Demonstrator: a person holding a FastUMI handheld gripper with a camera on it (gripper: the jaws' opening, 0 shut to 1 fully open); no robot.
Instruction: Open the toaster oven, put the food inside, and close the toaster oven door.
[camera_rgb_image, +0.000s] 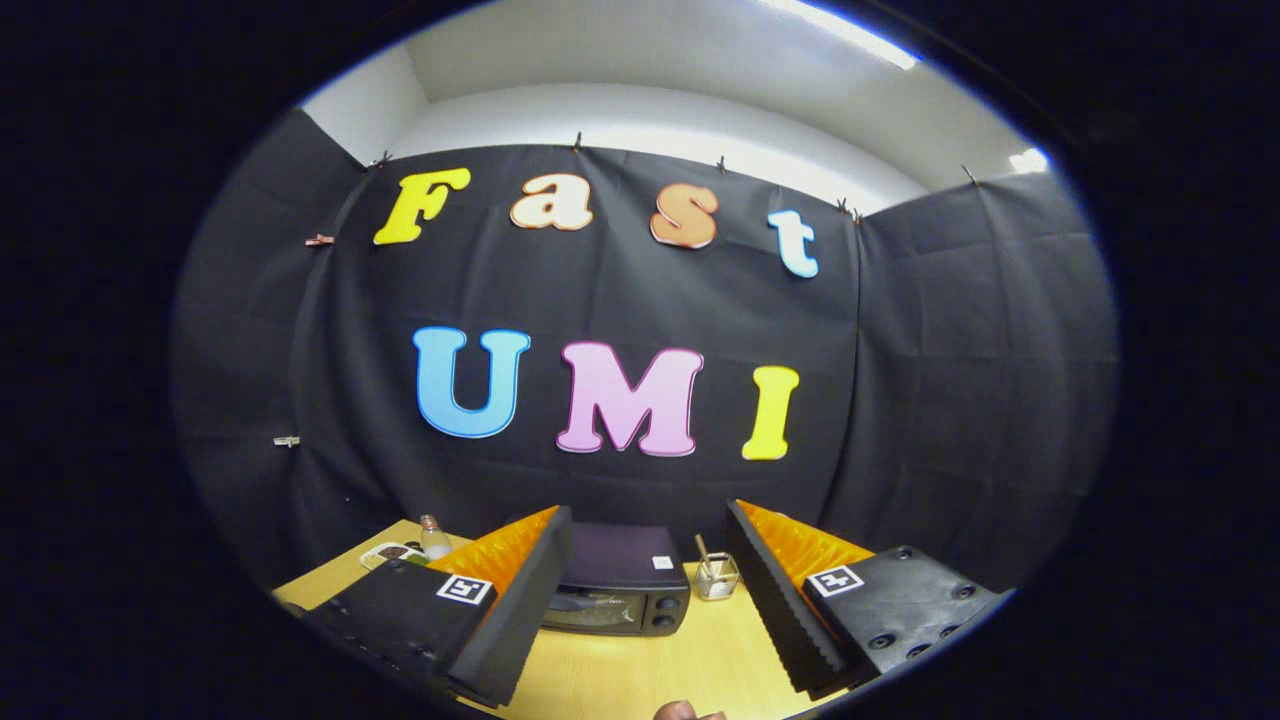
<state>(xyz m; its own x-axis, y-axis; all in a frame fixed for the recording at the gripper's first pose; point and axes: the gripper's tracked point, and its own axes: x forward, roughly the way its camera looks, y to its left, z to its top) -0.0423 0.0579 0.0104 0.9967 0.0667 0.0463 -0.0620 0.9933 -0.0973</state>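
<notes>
gripper (648, 610) open, fingers spread wide, nothing between them. oven (618, 583) sits on table (700, 660) beyond the tips, slightly toward left finger, door closed and facing us. approach: straight forward.

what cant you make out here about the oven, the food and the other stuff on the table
- Toaster oven: its left part sits behind the hand-held gripper's open left finger; door looks shut, handle too small to tell.
- Dish: too small and partly behind that finger; contents unclear.
- Bottle: too small for details.
- Clear holder: contents unclear.
- Skin-toned tip on the wooden table: cut off by the view's edge.
</notes>
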